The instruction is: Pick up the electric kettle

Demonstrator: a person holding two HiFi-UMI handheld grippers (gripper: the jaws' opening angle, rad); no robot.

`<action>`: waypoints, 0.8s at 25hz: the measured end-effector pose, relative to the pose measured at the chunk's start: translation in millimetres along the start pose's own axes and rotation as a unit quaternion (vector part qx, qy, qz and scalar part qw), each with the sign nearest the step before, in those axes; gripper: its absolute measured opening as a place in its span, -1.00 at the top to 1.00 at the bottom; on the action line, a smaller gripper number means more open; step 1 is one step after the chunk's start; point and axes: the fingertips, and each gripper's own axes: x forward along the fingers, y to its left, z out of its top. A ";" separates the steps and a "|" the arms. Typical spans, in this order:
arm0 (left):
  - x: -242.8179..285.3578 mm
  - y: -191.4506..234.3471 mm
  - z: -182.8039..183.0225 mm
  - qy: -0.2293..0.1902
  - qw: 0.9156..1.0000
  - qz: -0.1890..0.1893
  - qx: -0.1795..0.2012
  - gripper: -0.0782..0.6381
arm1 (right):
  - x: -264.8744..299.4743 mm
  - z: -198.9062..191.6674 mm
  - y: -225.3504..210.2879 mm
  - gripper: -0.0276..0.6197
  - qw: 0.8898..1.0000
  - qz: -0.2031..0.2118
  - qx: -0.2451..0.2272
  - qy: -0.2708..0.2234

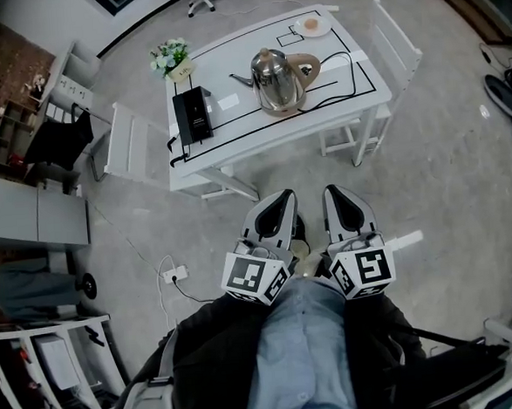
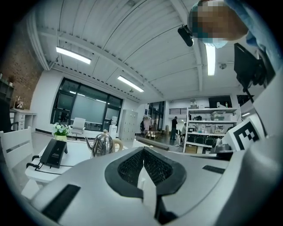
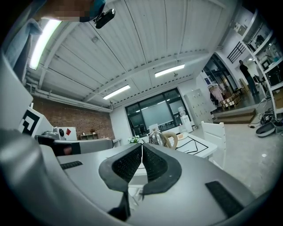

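The electric kettle [image 1: 276, 81] stands upright on the white table [image 1: 242, 128], a black box [image 1: 193, 114] near its left (flowers [image 1: 169, 57] beyond); well short of the table, left gripper [image 1: 282, 199] and right gripper [image 1: 335, 194] hang side by side, jaws pressed together, empty.

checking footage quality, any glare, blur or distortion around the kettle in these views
Head view: sharp, fisheye bends the table edges, highlights on the kettle. Left gripper view: strip lights blown out, kettle small but clear. Right gripper view: dark corners, kettle tiny.
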 end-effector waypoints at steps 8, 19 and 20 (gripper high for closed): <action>24.6 28.0 -6.9 -0.006 0.999 0.006 -0.034 0.76 | 31.6 -4.8 -11.8 0.86 1.000 -0.009 -0.016 0.020; 81.9 97.0 -12.0 0.002 0.997 0.015 -0.069 0.76 | 116.6 -12.3 -29.0 0.86 0.998 -0.010 -0.018 0.057; 87.5 103.8 -12.0 0.003 0.997 0.017 -0.072 0.76 | 125.2 -12.3 -30.7 0.86 0.998 -0.009 -0.018 0.059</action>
